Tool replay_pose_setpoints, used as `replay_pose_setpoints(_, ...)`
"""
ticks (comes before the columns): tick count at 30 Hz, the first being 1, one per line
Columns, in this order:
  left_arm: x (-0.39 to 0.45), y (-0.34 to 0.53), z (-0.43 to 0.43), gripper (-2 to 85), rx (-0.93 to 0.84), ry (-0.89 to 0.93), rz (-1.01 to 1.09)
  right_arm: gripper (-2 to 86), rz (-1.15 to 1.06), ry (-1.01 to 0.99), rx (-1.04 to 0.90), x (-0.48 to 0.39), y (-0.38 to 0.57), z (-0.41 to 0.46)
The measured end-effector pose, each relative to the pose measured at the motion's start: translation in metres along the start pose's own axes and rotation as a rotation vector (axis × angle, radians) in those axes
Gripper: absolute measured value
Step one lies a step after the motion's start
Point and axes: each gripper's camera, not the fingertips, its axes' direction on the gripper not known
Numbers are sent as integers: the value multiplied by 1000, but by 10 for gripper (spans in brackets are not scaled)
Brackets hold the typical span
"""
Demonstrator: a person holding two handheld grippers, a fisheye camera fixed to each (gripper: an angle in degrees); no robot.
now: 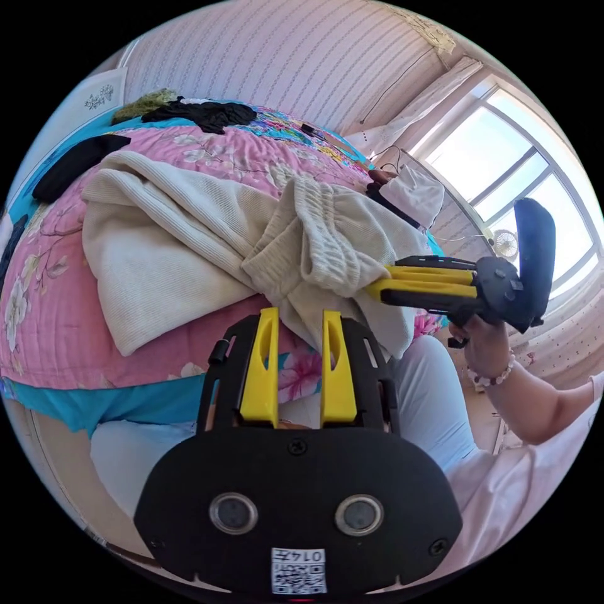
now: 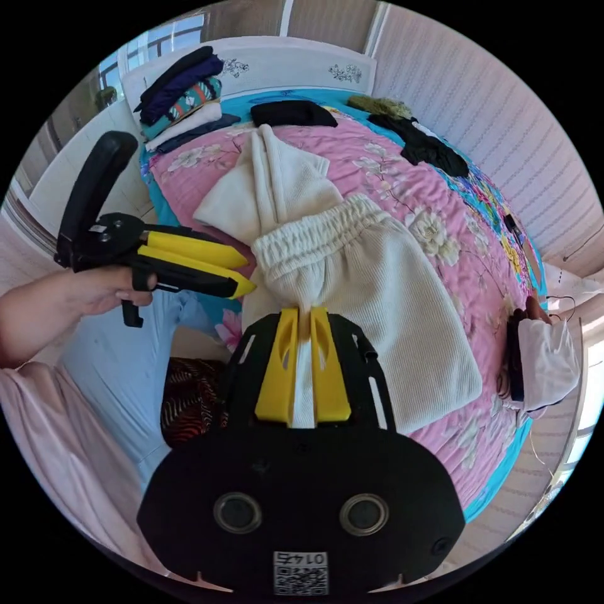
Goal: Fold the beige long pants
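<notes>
The right gripper (image 2: 302, 314) is closed on a pinch of the beige long pants (image 2: 371, 283) just below the elastic waistband (image 2: 314, 233), cloth being seen squeezed between both jaws, while the left gripper (image 1: 301, 318) is held with its jaws parted and nothing between them, just short of the bunched waistband edge. The pants are spread on the pink floral bedspread (image 2: 402, 182), legs partly doubled. For a clean fold, the free waistband corner would best be taken by the left gripper and the cloth drawn taut and level before being laid over.
</notes>
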Motion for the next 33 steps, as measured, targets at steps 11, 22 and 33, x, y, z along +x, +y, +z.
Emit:
replay_pose_setpoints(11, 24, -11, 66, 125, -48, -4, 0, 16, 223, -23, 189, 72, 97, -113)
replay_pose_setpoints(22, 61, 2, 97, 76, -24, -39, 89, 18, 369, -34, 256, 138, 163, -157)
replay_pose_setpoints(33, 110, 12, 119, 50, 25, -67, 182, 91, 413, -169, 223, 180, 156, -127)
